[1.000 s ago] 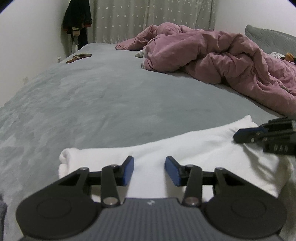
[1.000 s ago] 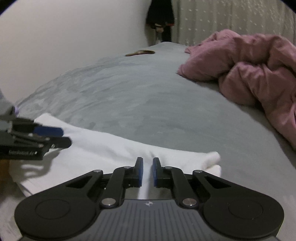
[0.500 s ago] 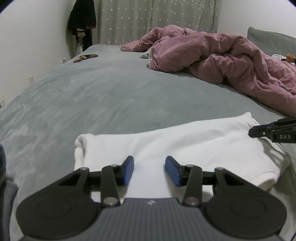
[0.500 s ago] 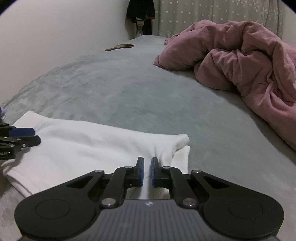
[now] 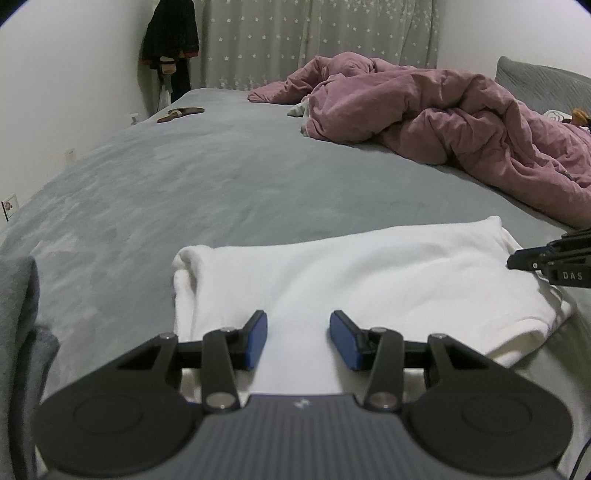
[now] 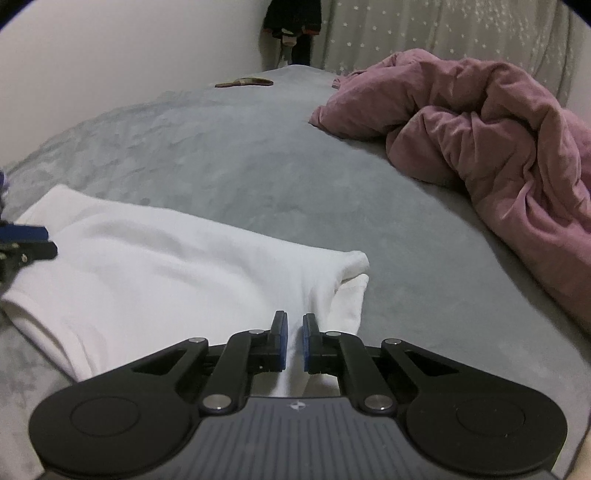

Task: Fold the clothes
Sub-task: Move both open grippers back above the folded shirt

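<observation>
Ahead of both claws the grey bed [image 5: 221,177] lies open from 10 to 12 o'clock, a broad bare stretch running to the far wall. The pink duvet [image 5: 461,125] heaps up from 12 to 3 o'clock and blocks that side. A small brown object [image 5: 181,113] sits far off at 11 o'clock, near the edge. The folded white garment [image 5: 351,280] covers the near ground at 6 o'clock, low and flat. Grey cloth [image 5: 18,314] bunches at 8 o'clock in the left view.

One folded white garment [image 5: 354,280] lies just ahead of the two grippers — left gripper [image 5: 298,339] and right gripper [image 6: 294,340]. Farther ahead: one pink duvet [image 5: 436,118], one brown object [image 5: 181,113] — and one dark hanging garment [image 5: 170,33].
</observation>
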Available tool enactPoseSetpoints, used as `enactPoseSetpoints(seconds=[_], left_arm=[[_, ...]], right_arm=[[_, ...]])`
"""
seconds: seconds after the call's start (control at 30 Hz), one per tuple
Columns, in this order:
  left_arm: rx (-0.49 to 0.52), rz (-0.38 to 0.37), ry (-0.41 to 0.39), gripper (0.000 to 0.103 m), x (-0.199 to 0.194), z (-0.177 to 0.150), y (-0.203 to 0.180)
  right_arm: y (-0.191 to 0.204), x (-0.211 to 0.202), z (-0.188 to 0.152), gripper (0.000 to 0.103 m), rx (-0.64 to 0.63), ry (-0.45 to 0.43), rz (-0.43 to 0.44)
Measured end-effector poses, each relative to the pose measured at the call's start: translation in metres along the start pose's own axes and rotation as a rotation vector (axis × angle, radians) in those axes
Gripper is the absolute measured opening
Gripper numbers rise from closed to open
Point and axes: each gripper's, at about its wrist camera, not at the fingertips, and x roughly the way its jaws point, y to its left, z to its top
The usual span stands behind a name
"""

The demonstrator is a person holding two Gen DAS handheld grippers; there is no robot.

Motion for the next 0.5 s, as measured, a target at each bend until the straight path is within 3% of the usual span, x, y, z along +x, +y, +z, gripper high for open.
enactPoseSetpoints(seconds=[0.27, 0.5], left_arm=[[0.004, -0.003, -0.011, 0.042, -0.01, -0.004, 0.001], [0.0, -0.012, -0.018, 0.042, -0.016, -0.007, 0.005]], right_arm=[[0.019, -0.017, 0.002, 0.011, -0.093, -0.083, 0.042], [0.054, -0.027, -0.005, 0.011, -0.227, -0.099, 0.219]])
